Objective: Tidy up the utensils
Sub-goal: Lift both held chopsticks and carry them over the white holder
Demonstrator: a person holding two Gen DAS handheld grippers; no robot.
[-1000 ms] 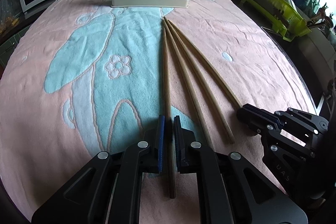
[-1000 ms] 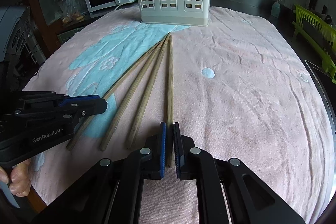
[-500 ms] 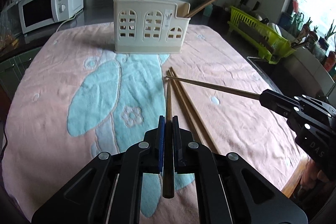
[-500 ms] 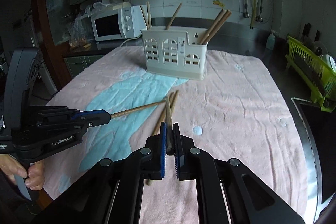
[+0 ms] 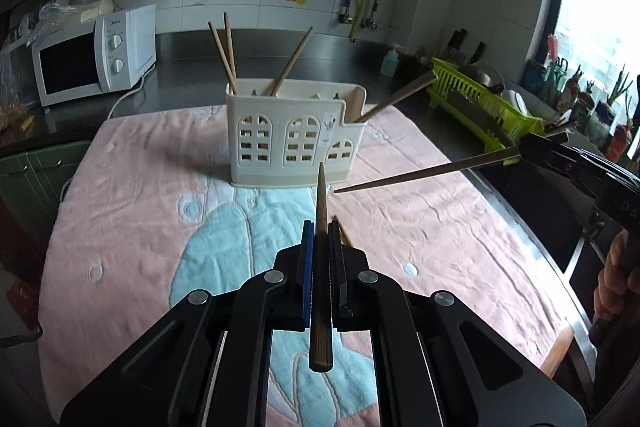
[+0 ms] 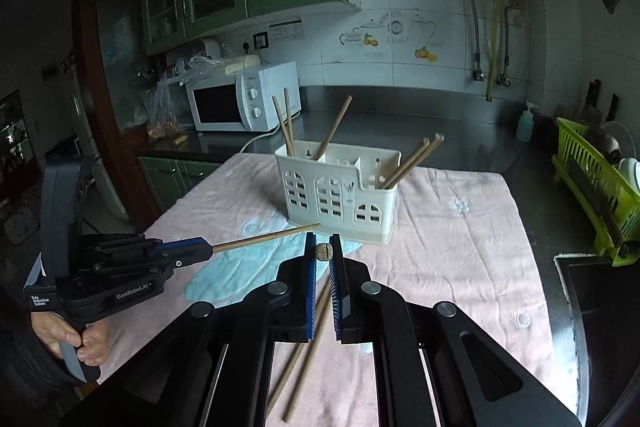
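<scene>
Left wrist view first: the left tongs (image 5: 321, 239) are pinching a long brown wooden chopstick (image 5: 321, 227) between their blue pads, gripped near its thick butt end, so the thin tip juts ahead toward the cream plastic utensil holder with arched cut-out windows (image 5: 294, 143). That looks a sensible hold for feeding the tip down into a slot.

Over on the right edge of that view, the right tongs (image 5: 532, 151) are clamped on a second wooden chopstick (image 5: 424, 173), its point aimed across toward the holder's base. Both sticks hang in the air above the pink towel with the pale blue pattern (image 5: 420, 227) that covers the bench; neither touches the holder.

From the right wrist view, the held chopstick shows almost end-on between the pads, just its round butt visible. Two more wooden chopsticks (image 6: 304, 359) lie on the towel below, close together, waiting their turn. The left tongs (image 6: 200, 251) sit off to the side, a hand (image 6: 76, 337) wrapped round the grip.

The holder stands upright toward the far side of the towel, with chopsticks leaning out: three in the taller left section, a pair in the lower right one. My read is that both held sticks are bound for those compartments, and each will need tilting tip-down over the rim. With two sticks converging on one holder, crossing tips is the risk.
</scene>
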